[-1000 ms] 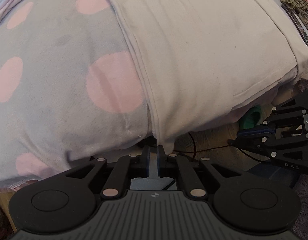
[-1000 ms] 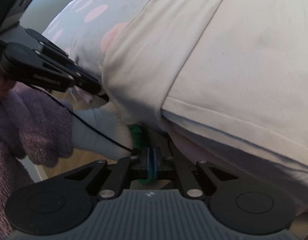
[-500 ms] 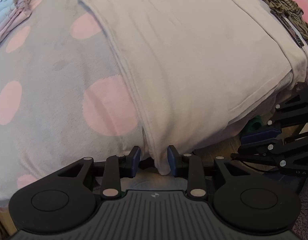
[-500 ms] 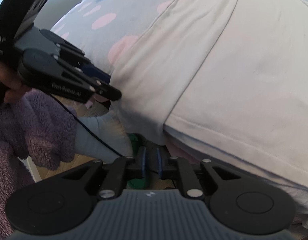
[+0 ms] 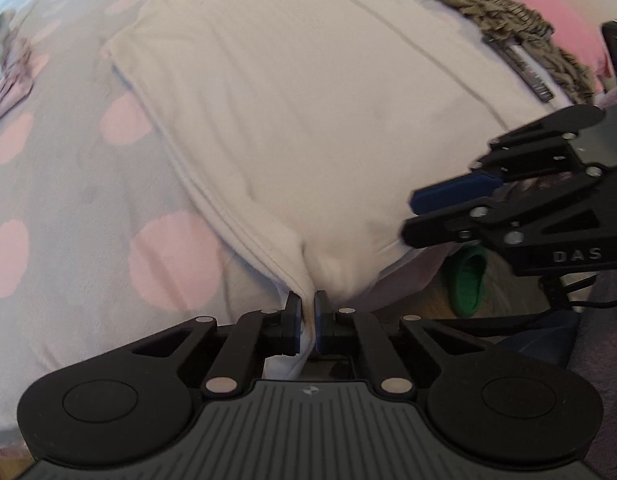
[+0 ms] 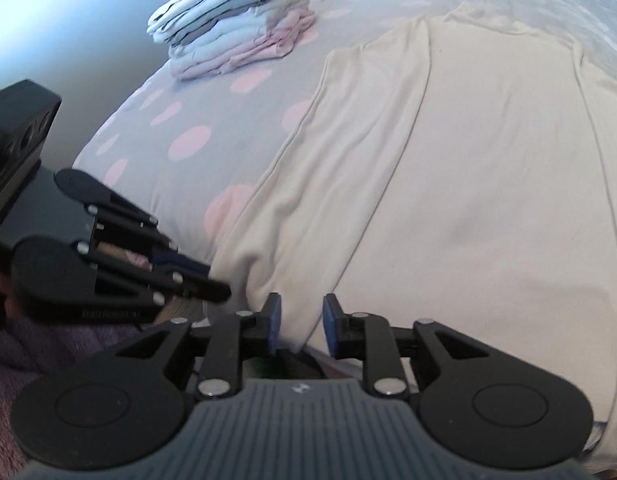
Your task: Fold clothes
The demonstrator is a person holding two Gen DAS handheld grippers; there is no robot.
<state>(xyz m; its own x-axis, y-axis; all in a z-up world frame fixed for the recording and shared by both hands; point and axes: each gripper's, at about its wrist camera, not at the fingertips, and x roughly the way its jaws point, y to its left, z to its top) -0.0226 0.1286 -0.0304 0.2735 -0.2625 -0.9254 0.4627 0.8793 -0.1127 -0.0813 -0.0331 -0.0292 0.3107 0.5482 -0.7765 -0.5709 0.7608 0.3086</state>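
Lying flat on the bed's spotted cover (image 5: 68, 184): cream garment (image 5: 308, 100), near hem hanging over the near edge of the bed.

Left wrist view: left gripper (image 5: 307, 322) jaws having just been closing, now pinching the near hem of the cream garment, cloth bunching into a fold between the blue pads. Right gripper (image 5: 418, 216) showing at the right, hovering beside the hem's right end, blue fingers (image 5: 452, 192) visible. Only here: grey-brown knitted piece (image 5: 508, 12) and pink fabric (image 5: 548, 0) lying far right past the garment, dark strip (image 5: 524, 68) along its right edge, green item (image 5: 468, 276) sitting on the floor below the bed edge.

Right wrist view: right gripper (image 6: 298, 324) jaws having just been opening, now standing spread, hem of the cream garment (image 6: 468, 180) sitting between the pads but not pressed. Left gripper (image 6: 212, 286) showing at the left, tips meeting the hem's left corner; grip itself not resolvable from this side. Only here: stack of folded clothes (image 6: 236, 24) resting far left on the spotted cover (image 6: 188, 120), well apart from the garment; garment's far end and a lengthwise fold line down its left portion; purple fleece (image 6: 48, 344) bunching near left under the left gripper.

Green item mostly hiding behind the right gripper body in this view.
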